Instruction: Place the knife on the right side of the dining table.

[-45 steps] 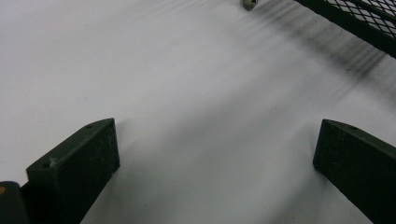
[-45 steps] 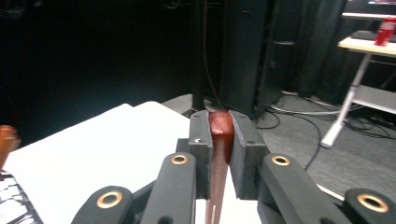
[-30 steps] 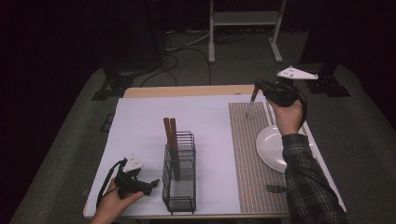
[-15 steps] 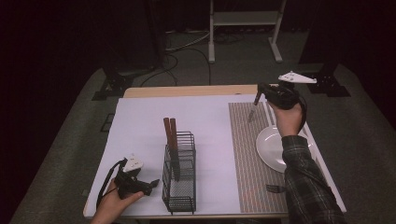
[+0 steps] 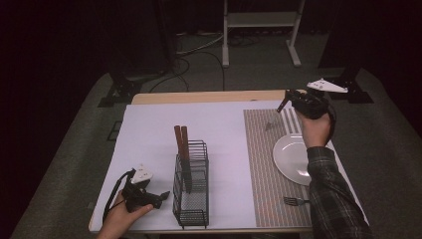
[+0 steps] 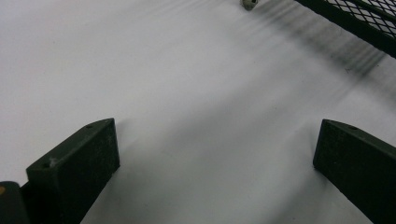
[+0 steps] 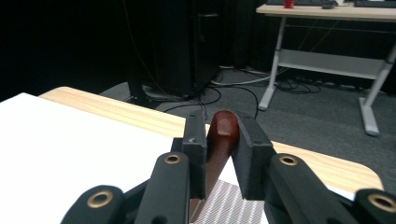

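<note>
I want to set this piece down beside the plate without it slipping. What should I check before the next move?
1. Grip: the brown handle sits between the pads of the right gripper, but its jaws have just been opening slightly: ok, watch it.
2. Landing spot: the striped mat left of the plate is bare: ok.
3. Whether the lower tip touches the mat: cannot tell.
4. The fork lies at the mat's near edge, away from the landing spot: ok.
5. The left gripper is open, resting beside the rack, out of the way: ok.
</note>
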`<state>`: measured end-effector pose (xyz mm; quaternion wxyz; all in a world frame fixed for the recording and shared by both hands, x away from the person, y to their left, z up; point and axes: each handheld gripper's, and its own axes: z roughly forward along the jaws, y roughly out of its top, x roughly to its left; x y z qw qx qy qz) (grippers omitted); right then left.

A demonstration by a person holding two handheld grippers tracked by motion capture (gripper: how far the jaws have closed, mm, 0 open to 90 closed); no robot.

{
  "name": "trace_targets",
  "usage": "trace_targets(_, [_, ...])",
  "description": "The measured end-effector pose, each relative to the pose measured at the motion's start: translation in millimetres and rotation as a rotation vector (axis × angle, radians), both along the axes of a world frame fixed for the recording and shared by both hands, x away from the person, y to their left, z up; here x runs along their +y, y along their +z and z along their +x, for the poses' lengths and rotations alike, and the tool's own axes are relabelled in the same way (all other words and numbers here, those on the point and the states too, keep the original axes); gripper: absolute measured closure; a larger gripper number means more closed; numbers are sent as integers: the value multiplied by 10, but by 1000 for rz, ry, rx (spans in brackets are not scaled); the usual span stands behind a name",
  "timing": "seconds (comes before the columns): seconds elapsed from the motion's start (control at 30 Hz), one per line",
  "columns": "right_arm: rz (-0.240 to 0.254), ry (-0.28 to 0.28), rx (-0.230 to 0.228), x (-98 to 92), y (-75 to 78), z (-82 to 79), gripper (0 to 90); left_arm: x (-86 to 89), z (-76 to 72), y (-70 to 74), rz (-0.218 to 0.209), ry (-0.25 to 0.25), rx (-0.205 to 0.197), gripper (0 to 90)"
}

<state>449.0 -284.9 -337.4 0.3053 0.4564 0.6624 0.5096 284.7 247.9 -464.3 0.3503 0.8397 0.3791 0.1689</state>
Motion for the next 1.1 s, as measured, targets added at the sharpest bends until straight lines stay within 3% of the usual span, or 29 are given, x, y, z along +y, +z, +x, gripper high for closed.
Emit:
trace_targets(0.53, [37,-99,53,-338,-167,26,675,0,0,0,1,0,0,0])
trace_targets(1.1, [76,-175,151,-664,-436,101,569,0,0,1,1,0,1,0])
